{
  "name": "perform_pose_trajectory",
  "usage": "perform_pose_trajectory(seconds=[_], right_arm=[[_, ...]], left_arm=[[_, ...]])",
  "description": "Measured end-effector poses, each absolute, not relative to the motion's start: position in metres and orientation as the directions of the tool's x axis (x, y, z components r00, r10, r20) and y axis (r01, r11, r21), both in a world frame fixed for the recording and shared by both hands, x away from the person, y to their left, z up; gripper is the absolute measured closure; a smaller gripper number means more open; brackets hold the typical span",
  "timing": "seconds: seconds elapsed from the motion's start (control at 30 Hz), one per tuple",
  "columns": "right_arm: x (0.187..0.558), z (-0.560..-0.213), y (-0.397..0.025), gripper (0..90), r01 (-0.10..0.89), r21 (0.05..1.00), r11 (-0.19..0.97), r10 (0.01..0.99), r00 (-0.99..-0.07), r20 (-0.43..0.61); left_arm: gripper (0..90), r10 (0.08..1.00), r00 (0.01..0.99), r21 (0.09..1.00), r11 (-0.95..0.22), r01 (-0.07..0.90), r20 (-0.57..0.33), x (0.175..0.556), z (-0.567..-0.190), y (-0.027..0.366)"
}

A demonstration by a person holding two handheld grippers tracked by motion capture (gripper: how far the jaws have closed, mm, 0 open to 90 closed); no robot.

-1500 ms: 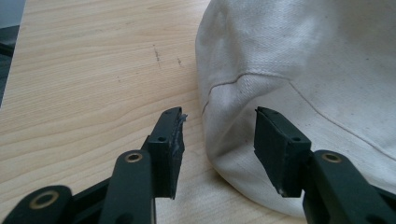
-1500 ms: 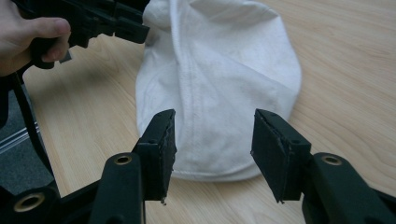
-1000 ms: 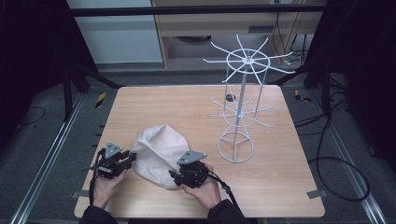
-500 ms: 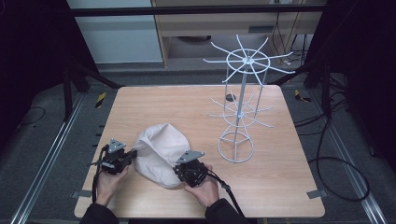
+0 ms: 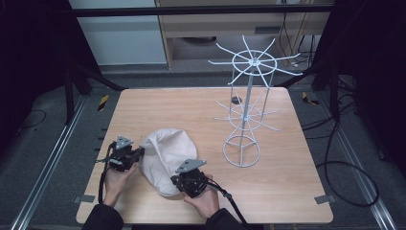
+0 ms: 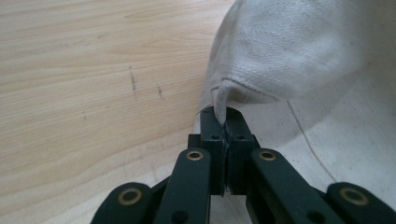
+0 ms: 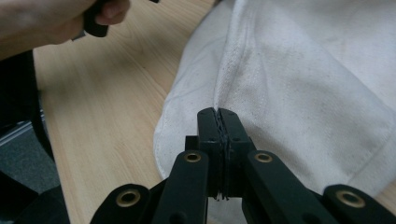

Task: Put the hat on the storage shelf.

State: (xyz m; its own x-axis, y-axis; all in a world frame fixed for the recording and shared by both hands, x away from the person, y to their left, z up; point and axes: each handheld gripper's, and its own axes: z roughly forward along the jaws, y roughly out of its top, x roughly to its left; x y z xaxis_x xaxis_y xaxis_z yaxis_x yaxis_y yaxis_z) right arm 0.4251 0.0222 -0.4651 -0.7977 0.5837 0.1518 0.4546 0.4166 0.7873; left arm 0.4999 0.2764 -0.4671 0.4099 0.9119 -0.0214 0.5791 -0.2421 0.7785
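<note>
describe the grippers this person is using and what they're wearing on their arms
Both the left gripper and the right gripper are black, each topped by a grey three-cornered plate and trailing a black cable. Brass-coloured pivot pins show on the linkages. The sleeves are dark.

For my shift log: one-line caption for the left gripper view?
Left gripper, jaws shut, pinching a fold of the off-white cloth hat on the light wooden table.

A: Where does the high view sit?
B: Above the person's edge of the desk (image 5: 201, 108), looking forward and down.
A: The gripper views?
B: Low and close, along each one's fingers; all three share the white cloth (image 5: 165, 155) (image 6: 322, 70) (image 7: 303, 84).
</note>
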Motion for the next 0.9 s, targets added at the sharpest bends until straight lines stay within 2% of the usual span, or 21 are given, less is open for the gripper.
perform_pose_trajectory(seconds=[0.33,0.9], right_arm=[[0.423,-0.469,0.033,88.8,0.472,0.793,0.386,0.576,-0.794,0.193],[0.423,-0.471,0.046,88.7,0.447,0.822,0.354,0.578,-0.795,0.184]], left_arm=[[88.3,0.910,0.414,0.781,-0.245,0.575,-0.020,0.510,-0.468,0.271],[88.3,0.910,0.411,0.789,-0.216,0.575,-0.051,0.525,-0.472,0.264]])
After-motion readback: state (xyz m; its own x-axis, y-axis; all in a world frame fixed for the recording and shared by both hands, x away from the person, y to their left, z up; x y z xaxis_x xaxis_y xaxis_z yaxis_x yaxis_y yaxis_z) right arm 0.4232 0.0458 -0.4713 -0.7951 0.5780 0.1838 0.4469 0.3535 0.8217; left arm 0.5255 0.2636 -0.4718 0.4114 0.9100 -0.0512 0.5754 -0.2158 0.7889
